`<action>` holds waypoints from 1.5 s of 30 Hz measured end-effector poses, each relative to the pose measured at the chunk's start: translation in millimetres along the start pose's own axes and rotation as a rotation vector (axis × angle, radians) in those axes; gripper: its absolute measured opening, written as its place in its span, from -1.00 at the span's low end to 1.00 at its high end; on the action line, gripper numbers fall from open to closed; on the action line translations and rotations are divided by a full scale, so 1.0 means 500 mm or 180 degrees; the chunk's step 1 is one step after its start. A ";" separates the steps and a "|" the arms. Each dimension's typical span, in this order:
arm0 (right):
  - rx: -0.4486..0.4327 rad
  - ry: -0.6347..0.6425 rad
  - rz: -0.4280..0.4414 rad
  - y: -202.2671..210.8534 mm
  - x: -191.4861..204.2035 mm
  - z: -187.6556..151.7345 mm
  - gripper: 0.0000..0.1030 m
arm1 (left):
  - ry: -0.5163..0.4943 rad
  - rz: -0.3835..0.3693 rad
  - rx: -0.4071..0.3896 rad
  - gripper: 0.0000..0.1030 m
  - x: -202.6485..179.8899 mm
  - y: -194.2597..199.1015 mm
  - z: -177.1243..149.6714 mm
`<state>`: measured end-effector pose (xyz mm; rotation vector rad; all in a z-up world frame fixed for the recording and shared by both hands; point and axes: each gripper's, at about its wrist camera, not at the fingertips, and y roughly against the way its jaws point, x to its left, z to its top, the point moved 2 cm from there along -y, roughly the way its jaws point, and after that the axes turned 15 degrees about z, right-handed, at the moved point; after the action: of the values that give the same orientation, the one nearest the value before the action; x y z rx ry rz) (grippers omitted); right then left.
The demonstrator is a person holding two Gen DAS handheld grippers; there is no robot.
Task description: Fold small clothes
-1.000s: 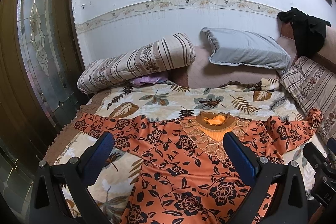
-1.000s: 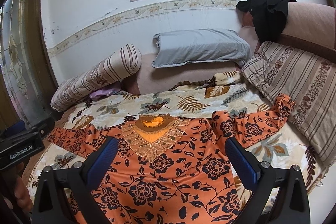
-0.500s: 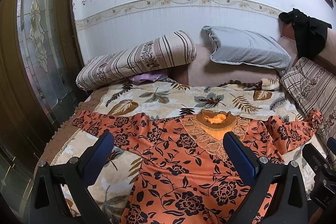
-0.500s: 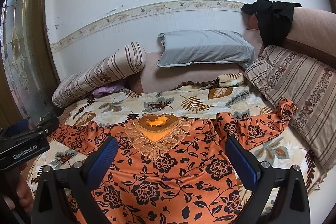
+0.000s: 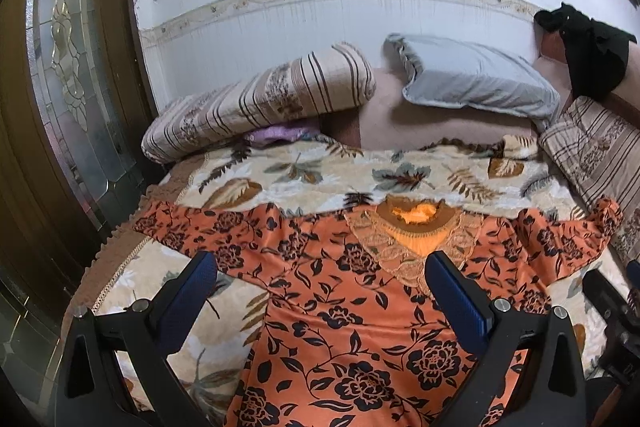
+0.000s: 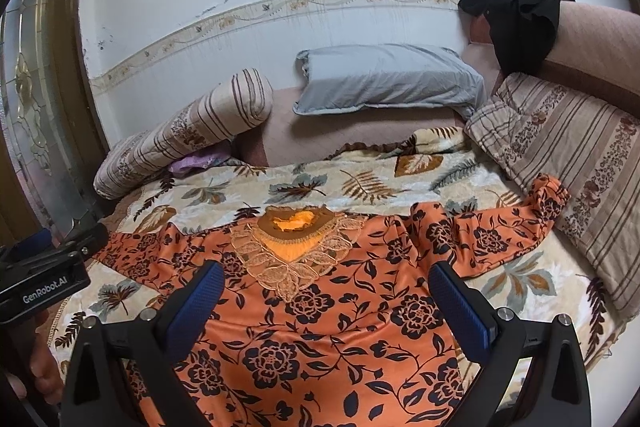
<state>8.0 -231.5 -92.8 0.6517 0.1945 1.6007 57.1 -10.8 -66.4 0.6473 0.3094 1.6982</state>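
An orange top with black flowers [image 5: 352, 307] [image 6: 332, 315] lies spread flat on the leaf-print blanket, its lace neckline [image 6: 298, 247] toward the pillows. One sleeve [image 5: 192, 231] stretches to the left bed edge, the other sleeve [image 6: 516, 223] reaches the striped cushion on the right. My left gripper [image 5: 320, 291] hovers open above the top's left half, holding nothing. My right gripper [image 6: 326, 295] hovers open over the chest area below the neckline, also empty. The left tool's body [image 6: 44, 271] shows at the left edge of the right wrist view.
A striped bolster [image 5: 260, 103], a grey pillow [image 6: 388, 79] and a purple cloth [image 5: 280, 133] lie at the head. A striped cushion [image 6: 568, 151] lines the right side, with a black garment [image 6: 516, 23] draped above. A glass-panelled door [image 5: 68, 67] stands left of the bed.
Both grippers have pulled slightly back and up, so more of the wall and bed shows. The top lies as before and both jaws stay open.
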 end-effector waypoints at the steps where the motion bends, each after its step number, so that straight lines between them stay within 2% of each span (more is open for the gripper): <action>1: 0.0032 -0.0037 -0.0015 -0.010 -0.016 -0.003 1.00 | -0.0019 -0.0016 0.0053 1.00 -0.004 -0.013 -0.006; 3: 0.0111 -0.0106 -0.0100 -0.031 -0.056 -0.010 0.99 | -0.0088 -0.0017 0.0234 1.00 -0.018 -0.052 -0.027; 6: 0.0226 -0.0290 -0.0370 -0.062 -0.141 -0.025 0.99 | -0.0197 0.0040 0.0538 1.00 -0.040 -0.118 -0.069; 10: 0.0353 -0.0552 -0.0675 -0.091 -0.259 -0.039 0.99 | -0.0354 0.0162 0.0805 1.00 -0.066 -0.184 -0.119; 13: 0.0349 -0.0711 -0.0808 -0.099 -0.325 -0.040 0.99 | -0.0330 0.0159 0.0806 1.00 -0.079 -0.200 -0.121; 17: 0.0378 -0.0685 -0.0778 -0.118 -0.377 -0.023 0.99 | -0.0396 0.0102 0.0749 1.00 -0.102 -0.219 -0.111; 20: 0.0284 -0.0776 -0.0803 -0.134 -0.478 -0.002 0.99 | -0.0469 0.0047 0.0863 1.00 -0.118 -0.254 -0.125; 21: 0.0264 -0.0903 -0.0923 -0.138 -0.535 0.003 0.99 | -0.0495 0.0052 0.0925 1.00 -0.121 -0.271 -0.135; 25: 0.0064 -0.1590 -0.1077 -0.147 -0.747 -0.002 0.99 | -0.0597 0.0145 0.1329 1.00 -0.127 -0.350 -0.200; 28: 0.0025 -0.2020 -0.1064 -0.165 -0.877 -0.014 0.99 | -0.0509 0.0118 0.1576 1.00 -0.123 -0.387 -0.231; 31: -0.0033 -0.2427 -0.0975 -0.193 -0.969 -0.025 0.99 | -0.0471 0.0127 0.1498 1.00 -0.126 -0.389 -0.228; 33: -0.0189 -0.2544 -0.0915 -0.205 -1.004 -0.023 0.99 | -0.0508 0.0135 0.1477 1.00 -0.132 -0.391 -0.231; 36: -0.0454 -0.2625 -0.0839 -0.222 -1.040 -0.011 0.98 | -0.0353 0.0083 0.1440 1.00 -0.124 -0.391 -0.240; 38: -0.0612 -0.2681 -0.0801 -0.227 -1.052 -0.007 0.77 | -0.0130 -0.0022 0.1425 1.00 -0.115 -0.394 -0.251; 39: -0.0612 -0.2673 -0.0730 -0.233 -1.052 -0.003 0.37 | -0.0092 -0.0050 0.1366 1.00 -0.112 -0.391 -0.254; 40: -0.0558 -0.2678 -0.0628 -0.240 -1.051 0.000 -0.33 | -0.0125 -0.0044 0.1292 1.00 -0.113 -0.387 -0.258; 41: -0.0514 -0.2684 -0.0604 -0.247 -1.049 0.002 -0.58 | -0.0161 -0.0025 0.1275 1.00 -0.116 -0.386 -0.258; 43: -0.0569 -0.2596 -0.0548 -0.239 -1.028 0.018 -0.72 | -0.0180 -0.0013 0.1302 1.00 -0.116 -0.385 -0.258; 45: -0.0686 -0.2438 -0.0435 -0.214 -0.981 0.046 -0.78 | -0.0206 -0.0046 0.1371 1.00 -0.115 -0.386 -0.257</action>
<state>113.5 -690.1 -269.6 1.0060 -0.4821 1.1266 146.8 -2.6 -287.3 1.0099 0.6417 1.6039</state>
